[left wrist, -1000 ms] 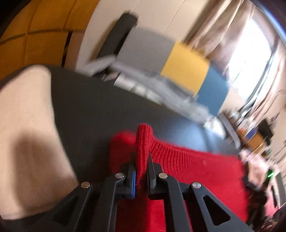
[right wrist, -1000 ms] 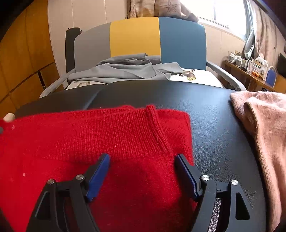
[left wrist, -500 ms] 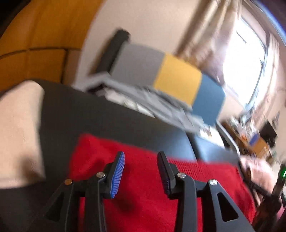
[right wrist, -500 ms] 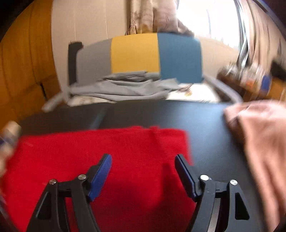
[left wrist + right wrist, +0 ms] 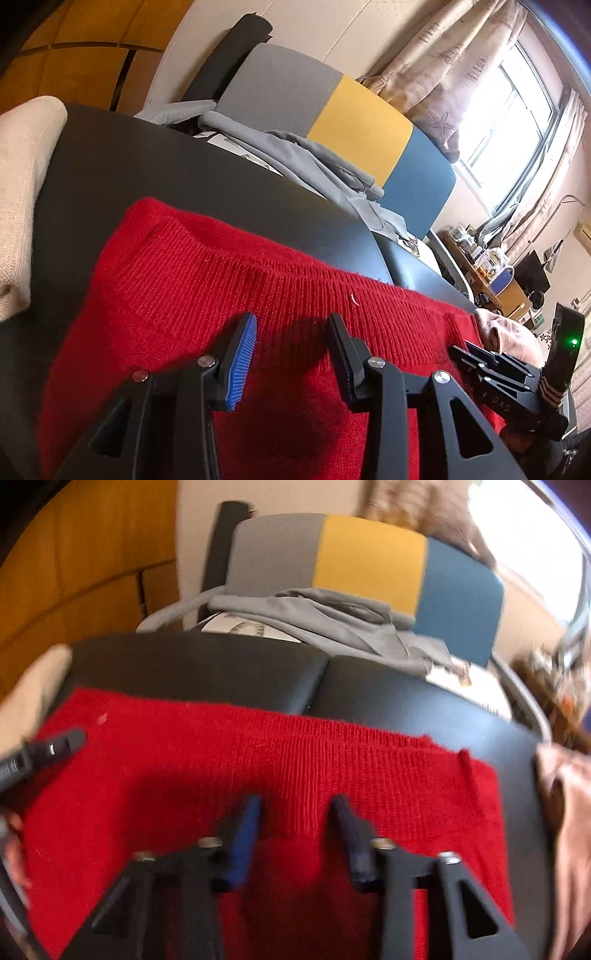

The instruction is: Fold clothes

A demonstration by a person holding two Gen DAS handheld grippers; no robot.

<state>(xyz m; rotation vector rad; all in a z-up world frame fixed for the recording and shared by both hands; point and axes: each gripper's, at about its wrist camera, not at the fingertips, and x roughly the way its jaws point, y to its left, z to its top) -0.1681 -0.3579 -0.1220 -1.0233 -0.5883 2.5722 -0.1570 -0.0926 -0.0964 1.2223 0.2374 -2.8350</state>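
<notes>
The red knit sweater (image 5: 229,295) lies flat on the black table (image 5: 147,173), its ribbed band toward twelve o'clock. The left gripper (image 5: 291,332) and right gripper (image 5: 295,812) hang over it, jaws parted, holding nothing. In the left view, at four o'clock, the right gripper's body reads "DAS".

Bare black desk (image 5: 207,184) lies open beyond the red sweater (image 5: 229,295). A cream garment (image 5: 22,192) blocks the left edge, a pink one (image 5: 565,805) the right (both off the sweater). The chair (image 5: 369,568) closes the far side.
</notes>
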